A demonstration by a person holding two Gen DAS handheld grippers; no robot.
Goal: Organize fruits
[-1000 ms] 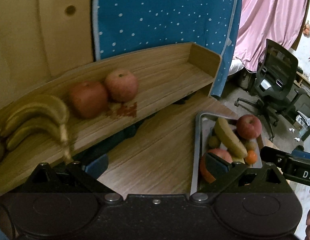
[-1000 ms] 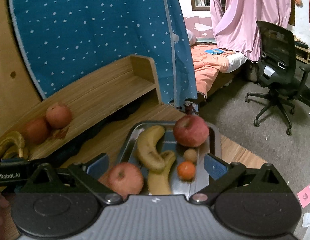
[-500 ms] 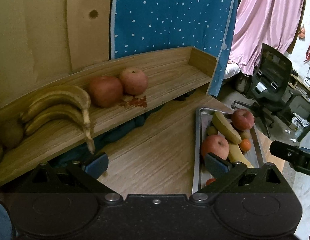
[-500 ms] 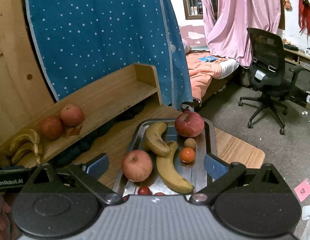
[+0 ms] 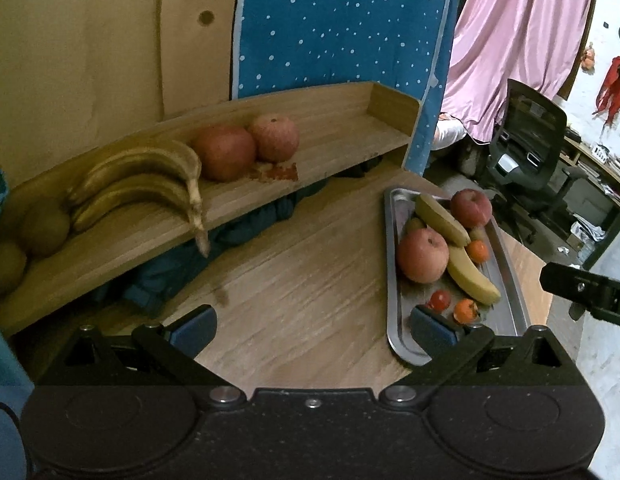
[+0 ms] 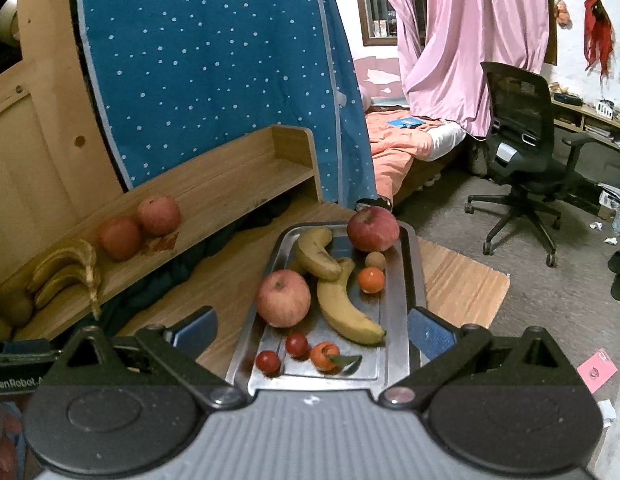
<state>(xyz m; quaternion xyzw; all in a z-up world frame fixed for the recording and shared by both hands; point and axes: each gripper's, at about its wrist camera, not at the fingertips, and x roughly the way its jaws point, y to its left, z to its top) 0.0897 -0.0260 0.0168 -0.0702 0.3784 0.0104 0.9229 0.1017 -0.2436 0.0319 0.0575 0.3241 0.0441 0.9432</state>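
Note:
A metal tray (image 6: 414, 280) on the wooden table holds two apples (image 6: 283, 298), two bananas (image 6: 344, 308), small oranges (image 6: 371, 280), two cherry tomatoes (image 6: 297, 345) and a small brown fruit. The tray also shows in the left wrist view (image 5: 391, 272). A wooden shelf (image 5: 342, 136) carries two apples (image 5: 223, 152), a banana bunch (image 5: 137, 184) and brown round fruits (image 5: 43, 226). My left gripper (image 5: 312, 330) is open and empty above the table, left of the tray. My right gripper (image 6: 312, 330) is open and empty above the tray's near end.
A blue dotted cloth (image 6: 213, 64) hangs behind the shelf. Dark cloth (image 5: 229, 232) lies under the shelf. A black office chair (image 6: 522, 140), a bed and pink curtains stand beyond the table's right edge (image 6: 470, 300).
Both grippers have pulled back and risen. More of the tray and shelf shows, with the tomatoes and a second orange at the tray's near end now in view. Both stay open.

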